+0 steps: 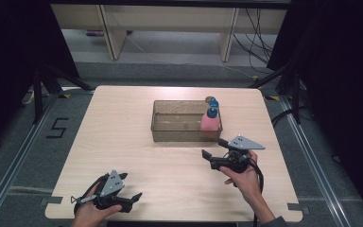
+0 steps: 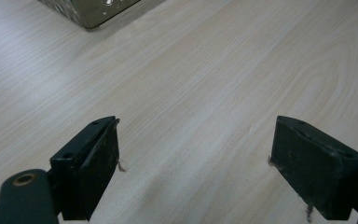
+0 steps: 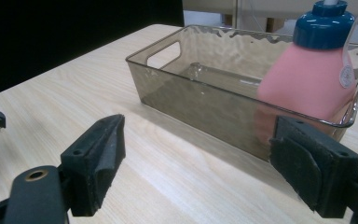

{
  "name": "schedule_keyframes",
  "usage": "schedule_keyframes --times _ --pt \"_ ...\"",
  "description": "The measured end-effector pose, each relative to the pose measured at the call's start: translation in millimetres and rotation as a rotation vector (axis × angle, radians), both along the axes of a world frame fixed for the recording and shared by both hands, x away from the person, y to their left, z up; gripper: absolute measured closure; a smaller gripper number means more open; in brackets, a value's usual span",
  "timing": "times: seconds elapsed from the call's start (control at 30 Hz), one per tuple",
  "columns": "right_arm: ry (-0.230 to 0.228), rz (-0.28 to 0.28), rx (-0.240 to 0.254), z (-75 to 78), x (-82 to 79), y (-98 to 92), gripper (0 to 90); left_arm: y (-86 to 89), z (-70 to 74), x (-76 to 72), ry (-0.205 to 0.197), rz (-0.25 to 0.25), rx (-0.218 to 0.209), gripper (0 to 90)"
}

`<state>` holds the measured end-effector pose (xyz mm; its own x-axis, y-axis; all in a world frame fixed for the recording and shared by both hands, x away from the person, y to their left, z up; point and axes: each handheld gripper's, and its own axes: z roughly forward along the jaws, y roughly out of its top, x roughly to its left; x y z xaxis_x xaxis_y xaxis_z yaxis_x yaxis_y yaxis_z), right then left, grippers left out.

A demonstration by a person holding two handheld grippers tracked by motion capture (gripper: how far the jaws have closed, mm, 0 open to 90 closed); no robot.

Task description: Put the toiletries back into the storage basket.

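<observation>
1. A pink bottle with a blue cap (image 1: 210, 121) is seen standing upright in the right end of a clear smoky bin (image 1: 170, 126) on a pale wooden desk (image 1: 123, 142). Its long axis is vertical.
2. From the right gripper (image 1: 213, 148), the bottle lies at about 12 o'clock in the high view, near but not touched. In the right gripper view the bottle (image 3: 307, 79) is seen at about 1 o'clock, behind the bin's near wall (image 3: 205, 112).
3. The right jaws are spread wide apart and nothing is held between them.
4. The left gripper (image 1: 130, 189) is held low at the desk's near left edge, well apart from the bin. Its jaws are likewise spread, with bare desk between them.
5. The right hand is judged the nearer one for a reach to the bottle.
6. Counted: one bin, one pink bottle, and two more blue caps (image 1: 211, 101) just behind the bin's far right corner, their bodies hidden; two grippers.
</observation>
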<state>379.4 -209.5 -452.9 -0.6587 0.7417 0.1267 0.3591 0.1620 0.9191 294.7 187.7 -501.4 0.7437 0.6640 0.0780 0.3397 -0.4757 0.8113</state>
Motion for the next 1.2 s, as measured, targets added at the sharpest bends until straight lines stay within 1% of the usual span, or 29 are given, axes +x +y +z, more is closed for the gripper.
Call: schedule_keyframes --times 0.1,0.13,0.2,0.23,0.27,0.3,0.33,0.37,0.43,0.5,0.53,0.57,0.6,0.63,0.67,0.77,0.8,0.83,0.87,0.9,0.93,0.97,1.0,1.03,1.07,1.1,1.13,1.17,1.2 --pt "0.000 0.005 -0.009 0.5 -1.4 0.2 18.7 0.5 0.2 0.3 -0.003 -0.001 0.007 14.8" --pt "0.005 0.009 -0.004 0.4 -2.5 0.7 18.7 0.5 0.3 0.2 -0.003 0.001 0.008 14.8" --pt "0.030 0.013 0.019 1.1 -5.8 2.3 18.7 0.5 0.3 0.4 -0.003 0.000 0.007 14.8" --pt "0.027 0.015 0.003 1.4 -6.1 1.7 18.7 0.5 0.3 0.3 -0.003 0.000 0.007 14.8" --pt "0.009 0.016 0.008 0.7 -7.0 1.5 18.7 0.5 0.3 0.4 -0.003 0.001 0.006 14.8" --pt "0.009 0.016 0.008 0.7 -7.0 1.5 18.7 0.5 0.3 0.4 -0.003 0.001 0.006 14.9" --pt "-0.008 0.012 -0.005 0.0 -7.5 0.7 18.7 0.5 0.4 0.4 -0.004 0.001 0.007 14.8" --pt "0.019 0.018 0.005 -0.5 -8.7 1.8 18.7 0.5 0.4 0.4 -0.004 0.001 0.007 14.8" --pt "0.028 0.022 0.006 -0.7 -10.1 1.7 18.7 0.5 0.3 0.4 -0.003 0.002 0.006 14.8" --pt "0.020 0.023 -0.004 -1.2 -11.3 1.4 18.7 0.5 0.3 0.4 -0.003 0.001 0.006 14.8" --pt "0.017 0.030 0.000 -1.5 -11.8 1.3 18.7 0.5 0.4 0.3 -0.004 0.003 0.005 14.8" --pt "0.026 0.026 -0.007 -1.2 -13.4 0.8 18.6 0.5 0.4 0.3 -0.004 0.003 0.004 14.8" --pt "0.029 0.017 0.018 -2.4 -15.7 2.2 17.9 0.1 0.3 0.1 -0.003 0.005 -0.004 14.8" --pt "0.029 0.017 0.018 -2.4 -15.7 2.2 17.9 0.1 0.3 0.1 -0.003 0.005 -0.004 14.8" --pt "0.010 0.018 -0.008 -3.1 -15.6 0.4 16.0 1.5 1.8 0.4 -0.006 -0.006 0.026 14.8" --pt "0.018 0.009 -0.009 -3.7 -18.2 0.1 15.8 1.2 1.8 -0.1 -0.006 0.003 0.028 14.8" --pt "0.033 0.001 0.005 -4.2 -20.0 0.7 15.7 1.7 1.9 0.3 -0.009 -0.003 0.030 14.8" --pt "0.006 0.005 -0.017 -4.3 -19.0 -2.0 15.6 0.4 1.0 -0.5 -0.006 0.006 0.006 14.8" --pt "0.017 0.007 -0.009 -4.7 -21.1 -2.0 15.6 0.5 1.1 -0.6 -0.004 0.009 0.002 14.8" --pt "0.017 0.007 -0.009 -4.7 -21.1 -2.0 15.6 0.5 1.1 -0.6 -0.004 0.009 0.002 14.8" --pt "0.044 0.011 0.008 -4.4 -23.0 -2.2 15.5 0.6 1.1 -0.5 -0.006 0.008 0.003 14.8" --pt "0.031 0.018 -0.002 -4.5 -23.0 -3.8 15.5 0.5 1.1 -0.5 -0.006 0.007 0.002 14.8" --pt "0.024 0.002 0.004 -5.9 -24.7 -4.5 15.5 0.3 1.0 -0.5 -0.003 0.004 0.000 14.8" --pt "0.024 0.002 0.004 -5.9 -24.7 -4.5 15.5 0.3 1.0 -0.5 -0.003 0.004 0.000 14.8" --pt "0.003 -0.005 -0.015 -6.9 -25.6 -6.5 15.5 0.4 1.3 -0.5 -0.005 0.008 0.002 14.8" --pt "0.003 -0.005 -0.015 -6.9 -25.6 -6.5 15.5 0.4 1.3 -0.5 -0.005 0.008 0.002 14.8" --pt "0.016 -0.006 -0.010 -7.5 -27.5 -6.1 15.5 0.5 1.4 -0.4 -0.005 0.008 0.002 14.8" --pt "0.003 -0.003 -0.026 -8.2 -27.4 -6.9 15.5 0.7 1.4 -0.4 -0.005 0.009 0.002 14.8" --pt "0.012 0.002 -0.008 -9.5 -30.2 -5.8 15.5 2.6 2.3 0.7 -0.006 -0.005 0.022 14.8"
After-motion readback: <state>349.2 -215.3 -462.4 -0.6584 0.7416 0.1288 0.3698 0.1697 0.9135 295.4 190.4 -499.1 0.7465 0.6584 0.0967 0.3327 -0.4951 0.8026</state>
